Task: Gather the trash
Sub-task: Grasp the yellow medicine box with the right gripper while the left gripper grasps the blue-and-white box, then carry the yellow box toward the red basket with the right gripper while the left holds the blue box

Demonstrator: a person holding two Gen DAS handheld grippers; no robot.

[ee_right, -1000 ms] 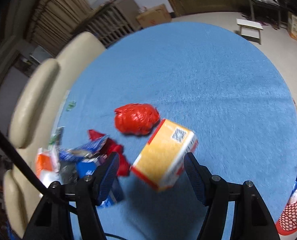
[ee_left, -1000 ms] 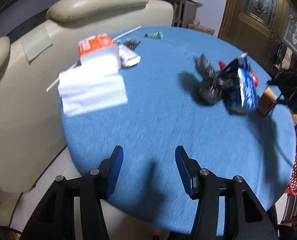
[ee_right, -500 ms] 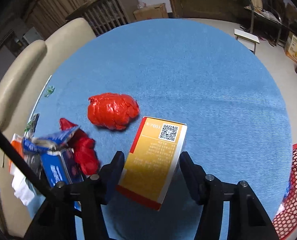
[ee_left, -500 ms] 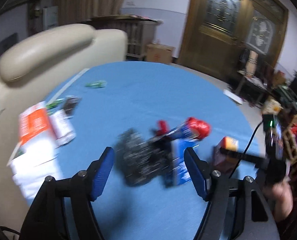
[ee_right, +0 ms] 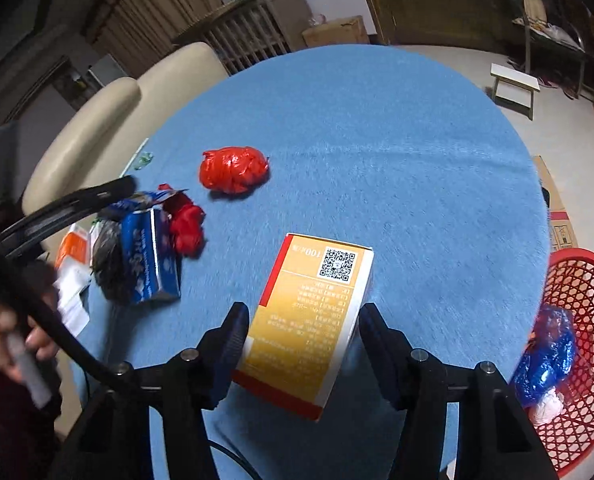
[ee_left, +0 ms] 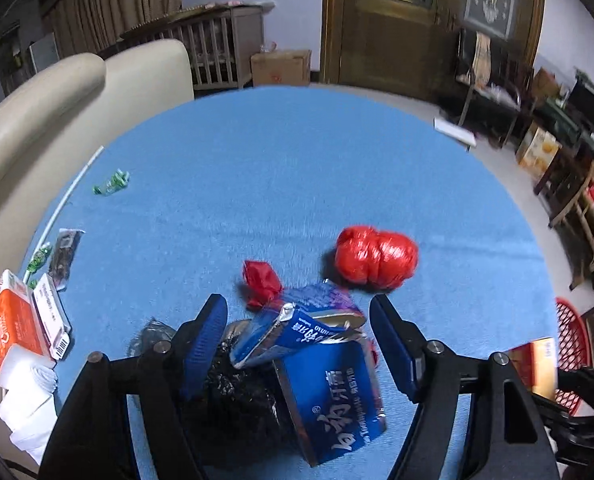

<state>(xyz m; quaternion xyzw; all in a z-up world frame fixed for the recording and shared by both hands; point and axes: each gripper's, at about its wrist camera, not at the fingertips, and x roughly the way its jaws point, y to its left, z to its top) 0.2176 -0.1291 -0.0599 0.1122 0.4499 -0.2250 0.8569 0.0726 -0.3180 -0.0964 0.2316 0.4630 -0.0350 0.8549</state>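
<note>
The round table covered in blue cloth [ee_left: 297,168] carries the trash in two groups; the left gripper [ee_left: 299,336] stands with its blue-padded jaws spread wide, one on each side of a torn blue cardboard toothpaste carton [ee_left: 329,392] that lies against a crumpled black plastic bag [ee_left: 233,392]; neither pad is seen pressing the carton, so the tool is open and holds nothing. A small crumpled red wrapper [ee_left: 261,282] lies just beyond the carton, and a larger bundled red plastic bag [ee_left: 375,258] sits near it, further out on the cloth. Toward the table's left edge lie an orange-and-white tissue packet [ee_left: 13,328], a small white labelled box [ee_left: 51,316], a dark foil sachet [ee_left: 65,254], green sweet wrappers [ee_left: 111,186] and loose white tissue paper [ee_left: 29,404]. The right gripper [ee_right: 300,330] brackets an orange-yellow cardboard box with a QR code [ee_right: 313,316]; the box lies on the cloth between the two pads, with a narrow gap visible on each side; the jaws are therefore apart and not clamped. Beside the table at the right stands a red plastic mesh basket [ee_right: 585,288]; inside it rests a blue crumpled plastic wrapper [ee_right: 545,360]. A cream leather sofa [ee_right: 97,124] borders the far left side of the table.
</note>
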